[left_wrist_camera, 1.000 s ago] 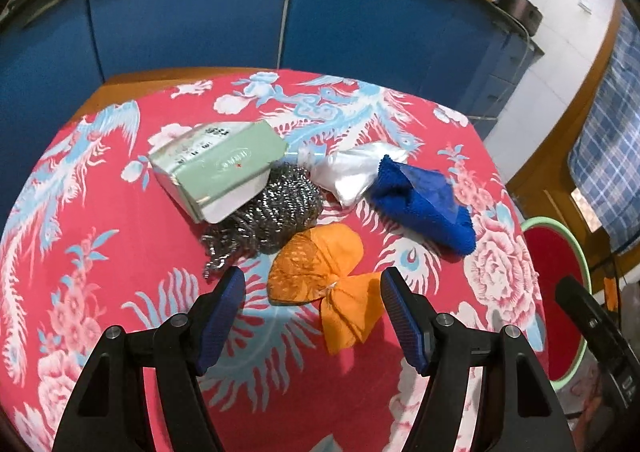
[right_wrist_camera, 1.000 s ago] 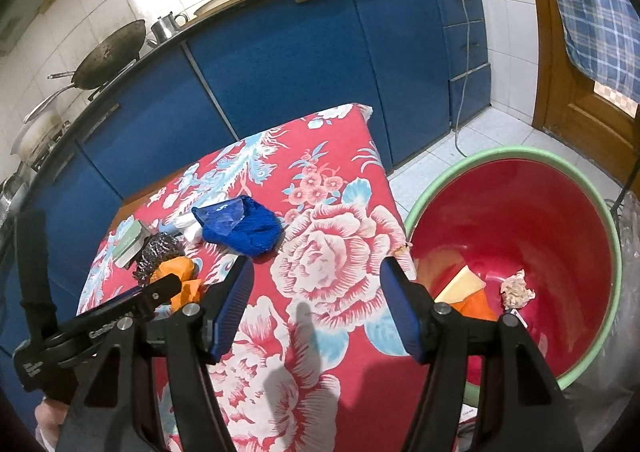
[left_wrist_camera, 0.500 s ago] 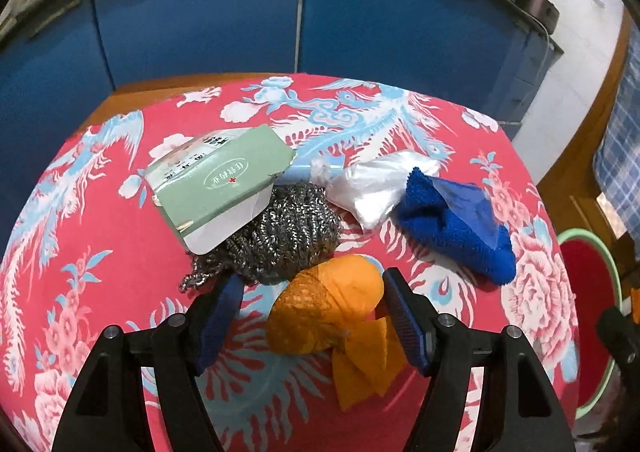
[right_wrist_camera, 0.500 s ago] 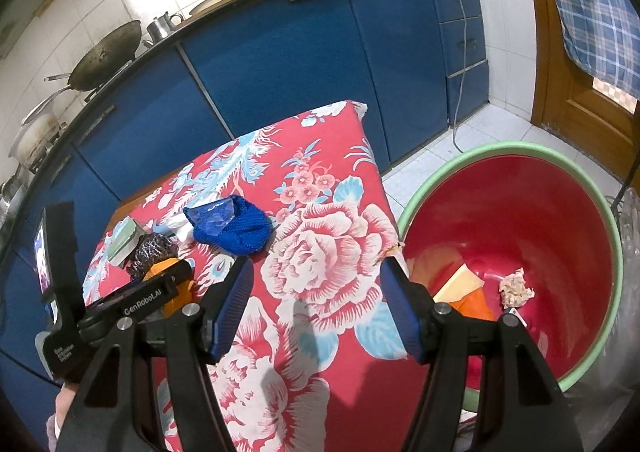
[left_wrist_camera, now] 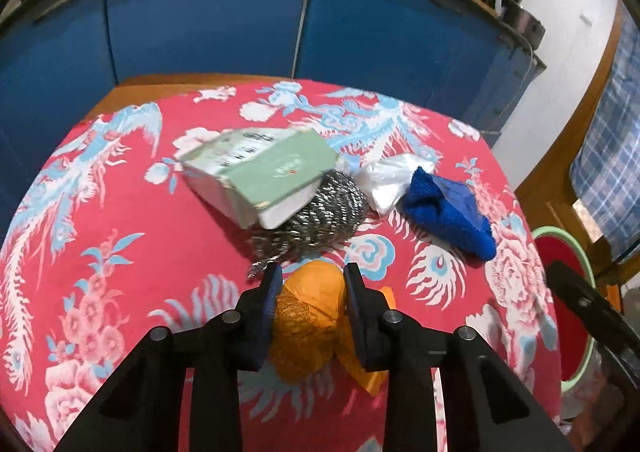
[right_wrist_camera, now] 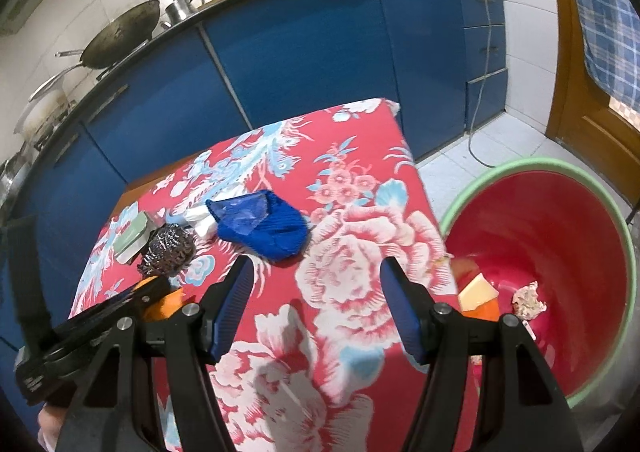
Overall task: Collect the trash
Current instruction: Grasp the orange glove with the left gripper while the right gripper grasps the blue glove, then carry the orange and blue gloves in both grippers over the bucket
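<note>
My left gripper (left_wrist_camera: 310,284) is shut on an orange net bag (left_wrist_camera: 312,320) near the front of the red flowered table (left_wrist_camera: 120,252). Just beyond lie a steel scourer (left_wrist_camera: 320,212), a green box (left_wrist_camera: 260,172) leaning on it, a clear plastic bag (left_wrist_camera: 390,180) and a blue cloth (left_wrist_camera: 448,208). My right gripper (right_wrist_camera: 316,284) is open and empty above the table's right part, short of the blue cloth (right_wrist_camera: 264,228). The red bin with a green rim (right_wrist_camera: 552,248) stands on the floor to the right and holds scraps.
Blue kitchen cabinets (left_wrist_camera: 200,12) stand behind the table. A wok (right_wrist_camera: 120,40) and pots sit on the counter. A wooden door (right_wrist_camera: 580,92) with a checked cloth is at the far right. A cable (right_wrist_camera: 480,92) hangs down the cabinet to the floor.
My left gripper moved forward over the orange net bag and closed on it. The green box shifted slightly. My right gripper stayed open and barely moved.
</note>
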The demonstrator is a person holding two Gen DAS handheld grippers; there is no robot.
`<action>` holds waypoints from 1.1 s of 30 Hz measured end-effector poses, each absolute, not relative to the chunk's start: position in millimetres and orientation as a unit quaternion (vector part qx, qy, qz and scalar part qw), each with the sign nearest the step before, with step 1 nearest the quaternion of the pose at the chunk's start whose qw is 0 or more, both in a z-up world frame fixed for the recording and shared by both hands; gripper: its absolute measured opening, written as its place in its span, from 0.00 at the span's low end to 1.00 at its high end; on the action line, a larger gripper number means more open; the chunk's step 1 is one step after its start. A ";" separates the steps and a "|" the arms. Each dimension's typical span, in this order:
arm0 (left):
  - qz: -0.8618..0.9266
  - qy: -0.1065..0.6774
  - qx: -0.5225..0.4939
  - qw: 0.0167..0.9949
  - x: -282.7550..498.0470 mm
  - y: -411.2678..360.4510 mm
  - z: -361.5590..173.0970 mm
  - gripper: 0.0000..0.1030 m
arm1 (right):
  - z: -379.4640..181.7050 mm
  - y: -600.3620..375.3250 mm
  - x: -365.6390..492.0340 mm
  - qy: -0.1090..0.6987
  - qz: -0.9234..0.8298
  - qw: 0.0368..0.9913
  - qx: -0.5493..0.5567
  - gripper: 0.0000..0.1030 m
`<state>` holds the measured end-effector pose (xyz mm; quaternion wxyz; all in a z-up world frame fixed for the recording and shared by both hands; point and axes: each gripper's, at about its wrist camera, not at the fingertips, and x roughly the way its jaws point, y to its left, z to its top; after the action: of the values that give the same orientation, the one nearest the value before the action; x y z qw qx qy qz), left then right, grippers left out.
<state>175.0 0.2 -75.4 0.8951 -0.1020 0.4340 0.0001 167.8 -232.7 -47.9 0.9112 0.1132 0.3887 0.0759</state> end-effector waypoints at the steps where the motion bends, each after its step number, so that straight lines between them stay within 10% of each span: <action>1: 0.001 0.429 -0.104 0.897 171.7 3.7 -72.6 0.31 | -48.7 -229.7 170.3 0.390 0.078 0.911 0.111 0.65; 21: 0.024 0.435 -0.114 0.893 168.5 39.0 -85.1 0.33 | -80.8 -177.8 232.0 0.430 0.088 0.898 0.029 0.65; 28: 0.020 0.423 -0.111 0.899 163.9 37.0 -76.6 0.33 | -79.1 -169.7 231.3 0.426 0.103 0.899 0.005 0.21; 33: 0.015 0.417 -0.110 0.902 160.4 34.5 -69.1 0.33 | -70.9 -175.2 218.2 0.416 0.112 0.902 0.017 0.17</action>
<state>160.4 34.5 -69.1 0.9021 -0.1101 0.4169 0.0146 218.2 -175.2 -70.9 0.9022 0.0174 0.4162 0.1117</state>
